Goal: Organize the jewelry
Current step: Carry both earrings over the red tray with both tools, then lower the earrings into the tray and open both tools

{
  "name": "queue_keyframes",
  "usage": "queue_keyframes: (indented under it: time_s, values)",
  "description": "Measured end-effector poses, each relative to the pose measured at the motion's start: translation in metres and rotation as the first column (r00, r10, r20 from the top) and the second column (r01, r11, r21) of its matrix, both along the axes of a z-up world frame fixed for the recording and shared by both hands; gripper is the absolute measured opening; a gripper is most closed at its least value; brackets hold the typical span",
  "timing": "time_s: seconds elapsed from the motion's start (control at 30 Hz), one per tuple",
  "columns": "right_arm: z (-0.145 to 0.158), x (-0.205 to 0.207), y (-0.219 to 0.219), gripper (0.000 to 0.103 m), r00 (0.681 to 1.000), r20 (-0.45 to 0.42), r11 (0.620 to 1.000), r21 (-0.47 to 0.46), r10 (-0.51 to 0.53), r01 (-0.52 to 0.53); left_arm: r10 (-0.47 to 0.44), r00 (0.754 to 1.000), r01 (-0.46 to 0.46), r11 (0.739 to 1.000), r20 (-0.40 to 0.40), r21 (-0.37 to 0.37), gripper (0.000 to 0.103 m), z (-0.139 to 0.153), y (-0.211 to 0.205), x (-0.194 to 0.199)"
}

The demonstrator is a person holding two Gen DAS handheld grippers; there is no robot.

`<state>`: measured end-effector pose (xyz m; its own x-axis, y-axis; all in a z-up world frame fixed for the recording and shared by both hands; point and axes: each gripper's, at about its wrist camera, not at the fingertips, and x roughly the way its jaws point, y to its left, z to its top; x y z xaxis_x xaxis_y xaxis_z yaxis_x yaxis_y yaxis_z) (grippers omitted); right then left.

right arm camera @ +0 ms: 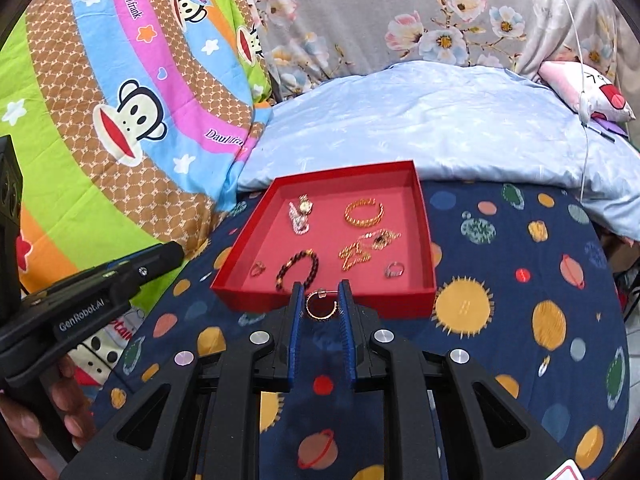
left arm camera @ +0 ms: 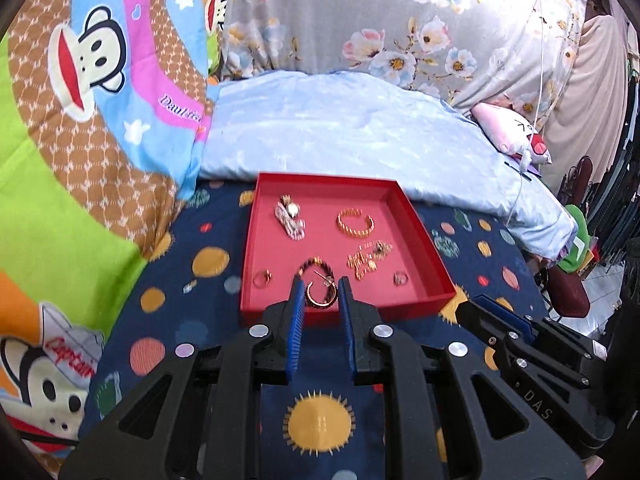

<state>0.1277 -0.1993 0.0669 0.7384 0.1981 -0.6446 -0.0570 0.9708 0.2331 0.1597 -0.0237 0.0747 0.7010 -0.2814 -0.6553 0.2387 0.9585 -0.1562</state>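
Left gripper [left arm camera: 322,300] points level and forward over the navy planet-print bed sheet [left arm camera: 208,320], its blue-padded fingers [left arm camera: 297,320] drawn in on either side of a gold hoop earring [left arm camera: 321,295] and apparently pinching it. The hoop hangs over the near wall of the red tray [left arm camera: 424,240], just in front of the dark bead bracelet [left arm camera: 316,265]. Deeper in the tray lie a watch [left arm camera: 290,211], a gold bangle [left arm camera: 355,222], a gold chain [left arm camera: 368,258] and two rings, one in each near corner.

Right gripper [right arm camera: 320,308] is also level and faces the tray's near wall [right arm camera: 260,295]. Its fingers sit narrowly apart around a second hoop earring [right arm camera: 321,305], seemingly gripping it just short of the wall, outside the tray. The left gripper's black body juts in low at the left edge, well apart.
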Motion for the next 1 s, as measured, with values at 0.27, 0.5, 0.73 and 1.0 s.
queue_keyframes:
  time_s: [0.27, 0.5, 0.73, 1.0]
  values:
    - [0.001, 0.037, -0.006, 0.016, 1.0, 0.002, 1.0, -0.014, -0.003, 0.003, 0.002, 1.0, -0.002, 1.0, 0.028, 0.01, 0.016, 0.006, -0.007, 0.03]
    - [0.0, 0.071, -0.011, 0.016, 1.0, 0.004, 1.0, -0.014, -0.006, 0.006, 0.001, 0.999, -0.002, 1.0, 0.035, 0.024, 0.016, 0.003, -0.016, 0.059]
    - [-0.009, 0.105, -0.017, 0.016, 1.0, -0.017, 1.0, -0.008, -0.018, 0.018, 0.017, 1.0, -0.018, 0.999, 0.014, 0.039, 0.017, -0.008, -0.024, 0.093]
    - [-0.032, 0.131, -0.024, 0.016, 0.997, -0.07, 0.999, 0.021, -0.028, 0.029, 0.023, 1.0, -0.022, 0.998, -0.009, 0.061, 0.017, -0.022, -0.032, 0.119]
